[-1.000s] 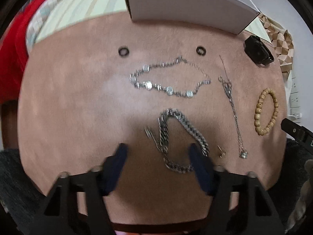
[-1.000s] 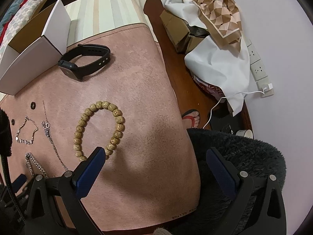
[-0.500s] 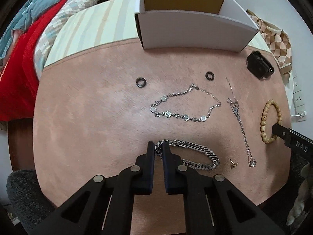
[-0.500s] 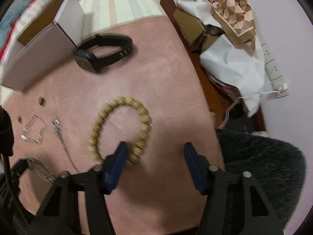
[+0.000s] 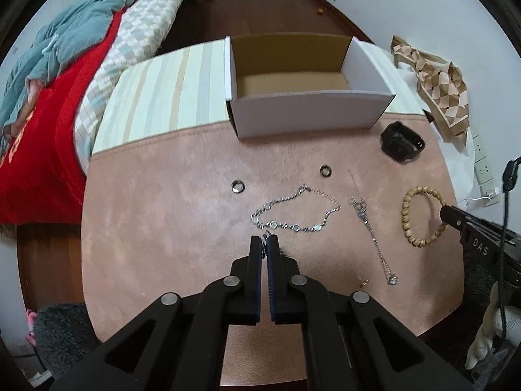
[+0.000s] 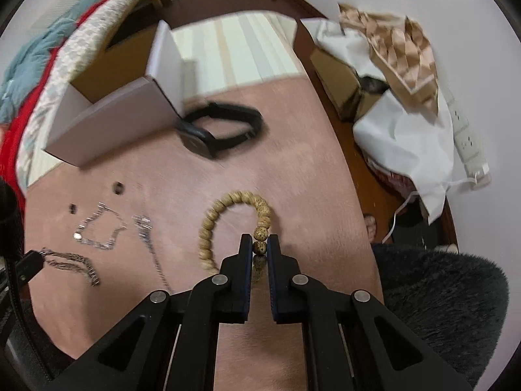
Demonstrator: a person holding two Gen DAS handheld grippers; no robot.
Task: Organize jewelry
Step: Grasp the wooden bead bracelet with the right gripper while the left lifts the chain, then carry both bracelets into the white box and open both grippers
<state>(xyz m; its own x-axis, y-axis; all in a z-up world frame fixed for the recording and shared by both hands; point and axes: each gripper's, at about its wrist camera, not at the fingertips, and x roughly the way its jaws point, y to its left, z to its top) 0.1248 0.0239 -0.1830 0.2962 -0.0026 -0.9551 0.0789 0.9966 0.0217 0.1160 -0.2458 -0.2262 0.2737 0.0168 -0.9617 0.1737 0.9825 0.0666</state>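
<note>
Fingers [image 6: 275, 251] closing on one bead bracelet [image 6: 208, 224] (two rings [image 5: 238, 186], seemingly).

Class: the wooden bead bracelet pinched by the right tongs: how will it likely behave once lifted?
The bead bracelet is separate beads in a loop, so it will probably sag and swing. Round beads may slip from the closing right tongs.

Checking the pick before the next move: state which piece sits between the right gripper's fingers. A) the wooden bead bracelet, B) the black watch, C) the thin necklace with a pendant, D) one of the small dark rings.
A: in the right wrist view the right gripper has its jaws closing on a bead of the wooden bead bracelet, while the black watch lies apart near the box.
</note>
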